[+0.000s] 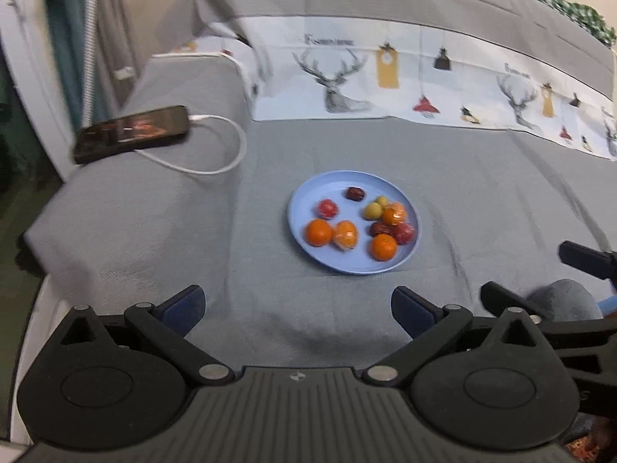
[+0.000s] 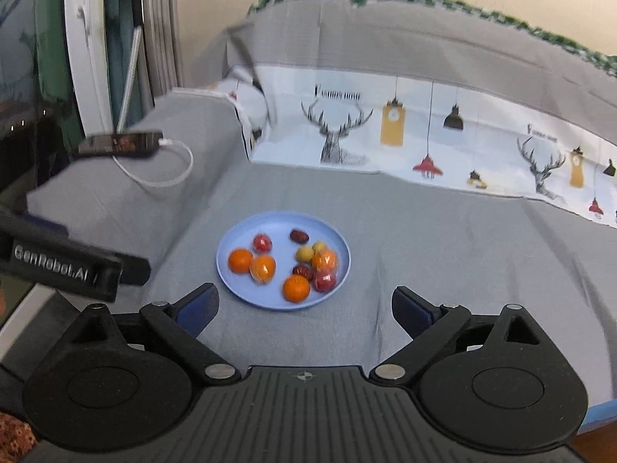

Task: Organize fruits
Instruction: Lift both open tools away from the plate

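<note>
A light blue plate lies on the grey sofa seat and holds several small fruits: oranges, wrapped red fruits, yellow-green fruits and dark red dates. It also shows in the right wrist view, with an orange near its front rim. My left gripper is open and empty, hovering short of the plate. My right gripper is open and empty, just before the plate's front edge.
A black phone with a white charging cable lies on the sofa arm at the left. A deer-print cloth covers the backrest. The left gripper's body shows at the left of the right wrist view.
</note>
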`<control>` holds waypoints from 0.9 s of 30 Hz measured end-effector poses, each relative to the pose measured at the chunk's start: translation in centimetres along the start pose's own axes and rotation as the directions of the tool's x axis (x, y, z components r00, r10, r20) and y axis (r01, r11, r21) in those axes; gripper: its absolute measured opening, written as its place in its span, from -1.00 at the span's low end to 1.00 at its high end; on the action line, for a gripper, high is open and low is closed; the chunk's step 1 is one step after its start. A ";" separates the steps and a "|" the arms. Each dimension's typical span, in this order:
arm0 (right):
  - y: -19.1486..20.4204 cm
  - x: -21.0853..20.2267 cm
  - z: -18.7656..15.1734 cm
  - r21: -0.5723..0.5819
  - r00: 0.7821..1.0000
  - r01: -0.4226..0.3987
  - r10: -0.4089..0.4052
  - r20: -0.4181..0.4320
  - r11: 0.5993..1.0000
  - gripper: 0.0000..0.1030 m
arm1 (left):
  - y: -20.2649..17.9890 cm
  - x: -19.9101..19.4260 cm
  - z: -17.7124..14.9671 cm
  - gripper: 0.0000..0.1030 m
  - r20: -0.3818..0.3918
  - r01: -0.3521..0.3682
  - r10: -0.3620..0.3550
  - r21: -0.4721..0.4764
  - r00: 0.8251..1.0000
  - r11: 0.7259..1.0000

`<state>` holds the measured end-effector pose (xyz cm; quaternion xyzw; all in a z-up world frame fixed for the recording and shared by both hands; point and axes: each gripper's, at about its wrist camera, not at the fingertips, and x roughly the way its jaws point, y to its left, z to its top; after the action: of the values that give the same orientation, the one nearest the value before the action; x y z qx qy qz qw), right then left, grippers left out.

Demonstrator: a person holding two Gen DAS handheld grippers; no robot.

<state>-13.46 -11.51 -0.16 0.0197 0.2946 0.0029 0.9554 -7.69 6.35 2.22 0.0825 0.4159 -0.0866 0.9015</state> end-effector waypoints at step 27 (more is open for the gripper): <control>0.9 -2.4 -2.2 -0.021 0.996 0.087 -0.087 -0.017 0.996 0.98 | -0.3 -1.5 -0.6 0.99 0.070 -0.181 0.181 -0.014 0.981 0.983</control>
<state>-16.70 -10.56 -0.60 -0.0027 0.3039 -0.0357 0.9520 -9.13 6.35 2.94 0.1136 0.3748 -0.0055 0.9201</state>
